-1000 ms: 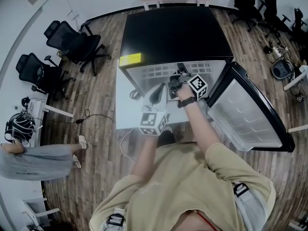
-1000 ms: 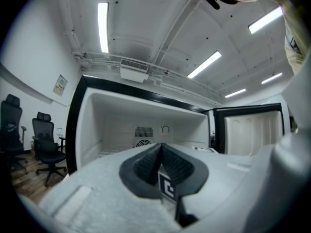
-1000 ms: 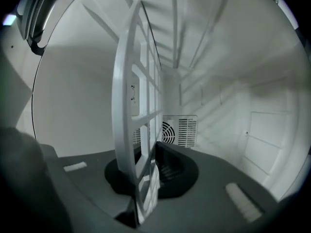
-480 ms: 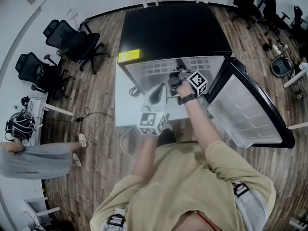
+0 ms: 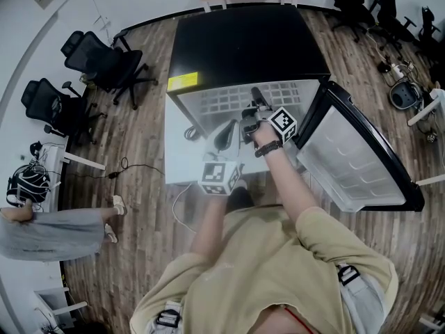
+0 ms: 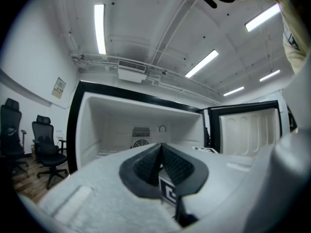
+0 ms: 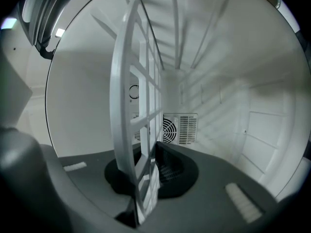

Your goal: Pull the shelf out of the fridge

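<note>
A black-topped fridge [image 5: 250, 47] stands open in front of me, its door [image 5: 354, 158] swung out to the right. The white grid shelf [image 5: 229, 101] sticks out of the fridge's front. My right gripper [image 5: 254, 114] is shut on the shelf's front edge; in the right gripper view the shelf [image 7: 132, 106] runs edge-on between the dark pads [image 7: 167, 171] into the white interior. My left gripper [image 5: 225, 136] hangs just left of the right one, outside the fridge. In its own view the left gripper [image 6: 161, 155] is shut with nothing in it, facing the fridge's interior [image 6: 141, 125].
Black office chairs [image 5: 104, 65] stand on the wooden floor to the left of the fridge. A cable [image 5: 135, 169] runs across the floor there. A second person [image 5: 49, 232] is at the far left. More chairs and gear [image 5: 403, 92] lie to the right, beyond the door.
My right gripper and the shelf edge have come slightly out of the fridge toward me. The left gripper has hardly moved.
</note>
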Motion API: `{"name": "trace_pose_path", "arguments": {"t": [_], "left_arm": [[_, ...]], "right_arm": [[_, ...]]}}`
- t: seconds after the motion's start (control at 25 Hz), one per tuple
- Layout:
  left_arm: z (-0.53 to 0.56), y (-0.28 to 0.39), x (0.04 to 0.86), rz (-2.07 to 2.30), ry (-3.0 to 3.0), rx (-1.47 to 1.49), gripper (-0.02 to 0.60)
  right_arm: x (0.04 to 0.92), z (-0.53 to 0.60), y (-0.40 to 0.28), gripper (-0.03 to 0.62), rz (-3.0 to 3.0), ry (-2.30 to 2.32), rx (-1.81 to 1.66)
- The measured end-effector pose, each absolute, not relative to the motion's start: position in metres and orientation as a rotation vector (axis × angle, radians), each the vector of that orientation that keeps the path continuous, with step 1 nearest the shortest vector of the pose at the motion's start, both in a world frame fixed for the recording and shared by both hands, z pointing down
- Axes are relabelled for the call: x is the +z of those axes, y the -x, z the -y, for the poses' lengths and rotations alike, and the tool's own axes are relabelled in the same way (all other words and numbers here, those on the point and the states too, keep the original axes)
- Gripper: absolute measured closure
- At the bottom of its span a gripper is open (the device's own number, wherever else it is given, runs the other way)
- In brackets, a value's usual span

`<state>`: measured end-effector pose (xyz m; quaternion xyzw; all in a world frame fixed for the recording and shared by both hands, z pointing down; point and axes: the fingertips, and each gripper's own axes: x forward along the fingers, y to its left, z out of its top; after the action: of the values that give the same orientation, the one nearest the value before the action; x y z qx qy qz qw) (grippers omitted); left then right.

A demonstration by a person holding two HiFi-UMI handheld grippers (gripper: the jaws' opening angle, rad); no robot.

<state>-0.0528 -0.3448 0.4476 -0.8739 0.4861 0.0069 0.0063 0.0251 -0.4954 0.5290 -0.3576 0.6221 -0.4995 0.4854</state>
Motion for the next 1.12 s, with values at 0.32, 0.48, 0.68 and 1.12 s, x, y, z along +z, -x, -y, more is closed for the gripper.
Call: {"name": "trace_pose_path", "arguments": {"t": [0.32, 0.48, 0.68, 1.12], "left_arm": [[0.338, 0.048, 0.444, -1.527, 2.735, 0.042, 0.583], [0.33, 0.045, 0.445, -1.533, 2.732, 0.037, 0.583], [0.315, 0.044, 0.447, -1.549, 2.726, 0.026, 0.583], [0.267, 0.045, 0.453, -1.622, 2.701, -0.021, 0.583]], "right_arm": [[0.531, 0.48, -0.026, 0.562, -1.521, 0.861, -1.221], [0.53, 0.468, -0.024, 0.562, -1.528, 0.851, -1.229], [0.531, 0.448, -0.025, 0.562, -1.541, 0.839, -1.216], [0.532, 0.401, -0.026, 0.563, -1.551, 0.838, -1.256]]}}
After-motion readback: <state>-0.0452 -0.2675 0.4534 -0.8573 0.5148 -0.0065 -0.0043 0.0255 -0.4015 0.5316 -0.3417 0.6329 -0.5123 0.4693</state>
